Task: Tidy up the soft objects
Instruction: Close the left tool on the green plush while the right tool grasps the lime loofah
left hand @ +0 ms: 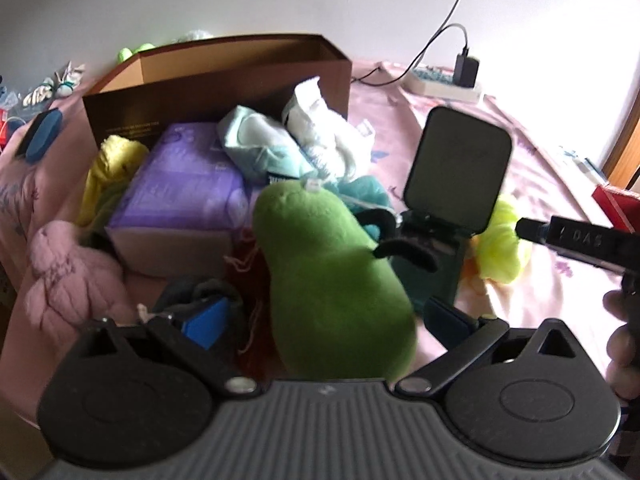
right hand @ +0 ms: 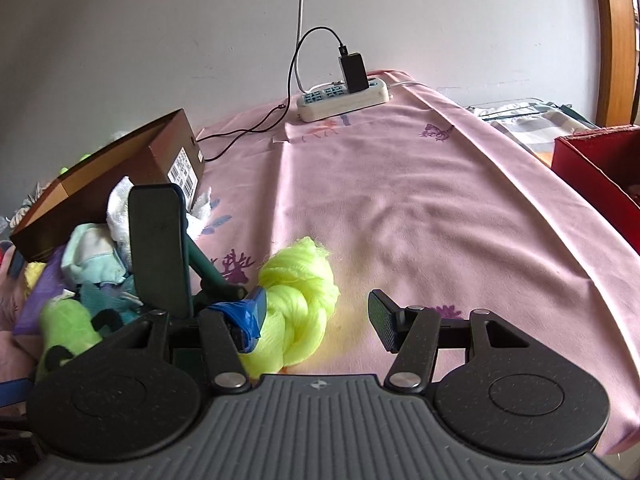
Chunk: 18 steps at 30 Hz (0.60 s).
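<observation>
Left claw [left hand: 320, 320] spread around green plush [left hand: 332, 280] | right claw [right hand: 316, 320] spread beside neon yarn [right hand: 296, 300] | box [left hand: 224, 80] ahead part-filled; most items remained loose

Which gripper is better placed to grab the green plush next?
Left. The green plush already sits between the open left gripper fingers. The right gripper, also open, is at the yellow yarn.

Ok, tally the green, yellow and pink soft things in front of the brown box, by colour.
Green: 1, plush
Yellow: 2, cloth, yarn
Pink: 1, bundle
Total: 4
</observation>
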Tool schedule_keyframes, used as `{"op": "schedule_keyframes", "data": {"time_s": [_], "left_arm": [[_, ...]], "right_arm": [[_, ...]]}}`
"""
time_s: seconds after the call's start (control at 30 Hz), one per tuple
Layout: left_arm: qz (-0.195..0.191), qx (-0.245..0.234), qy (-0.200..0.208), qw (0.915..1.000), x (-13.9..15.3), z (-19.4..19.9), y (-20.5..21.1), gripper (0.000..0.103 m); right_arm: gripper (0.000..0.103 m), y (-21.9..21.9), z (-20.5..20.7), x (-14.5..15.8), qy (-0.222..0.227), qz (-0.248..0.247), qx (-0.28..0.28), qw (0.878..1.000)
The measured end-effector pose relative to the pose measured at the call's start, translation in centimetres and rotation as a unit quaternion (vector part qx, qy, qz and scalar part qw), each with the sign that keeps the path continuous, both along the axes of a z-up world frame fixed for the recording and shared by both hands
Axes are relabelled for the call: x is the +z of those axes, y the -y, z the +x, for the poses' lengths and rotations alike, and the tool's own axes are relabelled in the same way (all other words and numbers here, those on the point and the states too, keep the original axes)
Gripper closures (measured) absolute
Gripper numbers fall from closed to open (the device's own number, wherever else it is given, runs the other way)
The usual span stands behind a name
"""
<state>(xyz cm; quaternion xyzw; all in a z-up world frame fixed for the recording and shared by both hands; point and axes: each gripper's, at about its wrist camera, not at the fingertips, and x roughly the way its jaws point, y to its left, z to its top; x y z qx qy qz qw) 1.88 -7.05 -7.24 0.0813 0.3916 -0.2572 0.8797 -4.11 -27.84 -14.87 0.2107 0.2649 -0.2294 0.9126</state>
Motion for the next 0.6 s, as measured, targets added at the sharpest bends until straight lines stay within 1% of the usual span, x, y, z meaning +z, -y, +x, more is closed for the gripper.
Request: {"op": "schedule_keyframes", "data": {"time_s": [0.07,0.1,0.13,0.17,0.2,0.23,0.3,0.43,0.47,0.53,0.57,0.6], "left_arm": [[0.0,0.002,-0.004,1.0,-0.6,0.6,-0.1,0.001],[-0.009,0.0,-0.013,0.9999,-0.7,0.9,-0.3,0.004],[-0.022,-0.006,-0.023,0.9995,-0.8,1.1,-0.5,0.011],[-0.032,-0.012,-0.032,0.9989,-0.9,1.3,-0.6,0.014],[-0.039,-0.02,-0.038,0.9983,-0.8,1.4,-0.5,0.019],[-0.039,-0.019,-0.034,0.9985,-0.7,1.3,-0.4,0.02],[-0.036,-0.025,-0.025,0.9987,-0.8,1.0,-0.2,0.021],[-0.043,-0.029,-0.02,0.9985,-0.8,0.6,-0.4,0.028],[-0.045,-0.029,-0.02,0.9984,-0.7,0.5,-0.5,0.028],[-0.049,-0.026,-0.023,0.9982,-0.6,0.5,-0.8,0.03],[-0.05,-0.025,-0.022,0.9982,-0.4,0.3,-1.0,0.03],[-0.051,-0.024,-0.018,0.9983,-0.2,0.2,-1.2,0.03]], "right_arm": [[0.061,0.0,0.4,-0.1,0.007,0.01,0.01,1.0],[0.062,-0.1,0.6,-0.1,0.008,0.014,0.017,1.0],[0.062,-0.4,0.9,-0.1,0.008,0.014,0.024,1.0],[0.063,-0.5,1.1,-0.1,0.007,0.011,0.029,0.999],[0.067,-0.7,1.3,-0.1,0.008,0.008,0.034,0.999],[0.068,-0.8,1.3,-0.1,0.01,0.007,0.038,0.999],[0.074,-0.7,1.2,-0.2,0.017,0.013,0.044,0.999],[0.081,0.0,0.6,-0.4,0.033,0.029,0.051,0.998],[0.084,0.2,0.5,-0.4,0.039,0.036,0.051,0.997],[0.098,0.7,0.0,-0.4,0.054,0.051,0.047,0.996],[0.101,0.9,-0.2,-0.3,0.06,0.057,0.046,0.996],[0.102,1.1,-0.4,-0.2,0.063,0.063,0.045,0.995]]}}
